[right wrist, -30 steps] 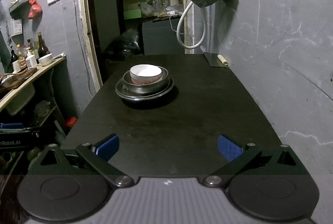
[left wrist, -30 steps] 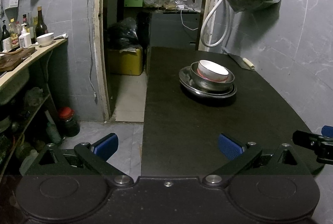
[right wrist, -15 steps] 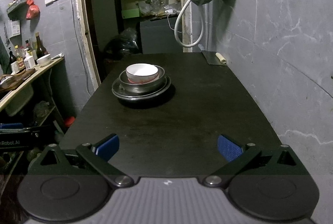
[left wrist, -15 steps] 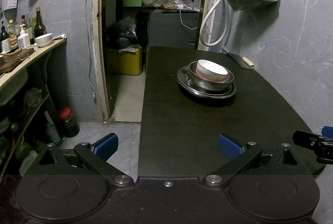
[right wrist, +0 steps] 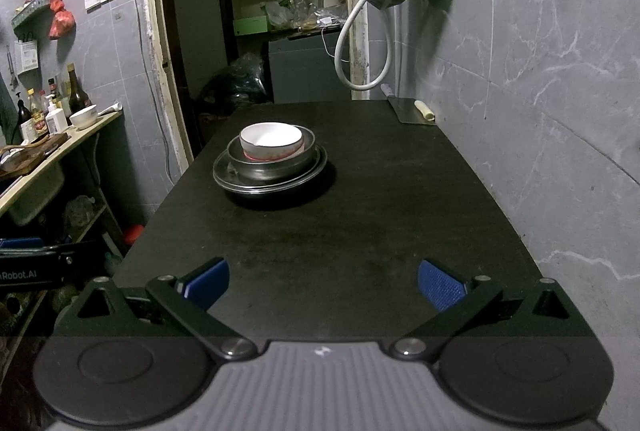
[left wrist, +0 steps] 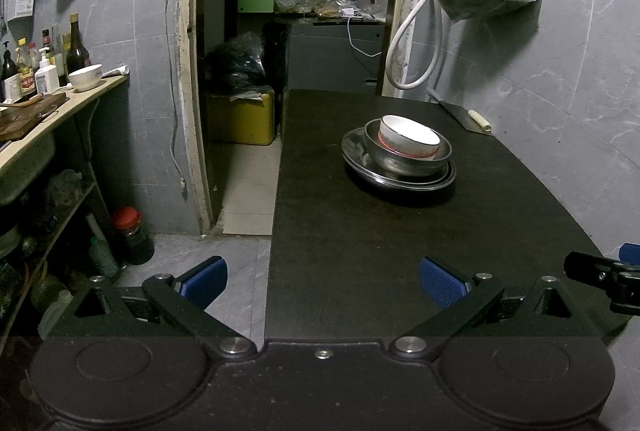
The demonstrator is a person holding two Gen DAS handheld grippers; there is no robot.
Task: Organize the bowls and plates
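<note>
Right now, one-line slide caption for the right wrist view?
Open right gripper faces white bowl nested in metal bowl on metal plates, black table.

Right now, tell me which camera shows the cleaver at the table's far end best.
The right wrist view: the cleaver shows its blade face-on, with the pale handle beside it. The left wrist view catches the cleaver only at a slant, foreshortened along the wall.

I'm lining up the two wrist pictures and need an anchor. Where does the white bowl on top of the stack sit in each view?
Left wrist: the white bowl sits right of centre, nested in the metal bowl on the black table.
Right wrist: the white bowl sits left of centre, upper middle.
Shared landmark: the cleaver at the table's far right corner.
</note>
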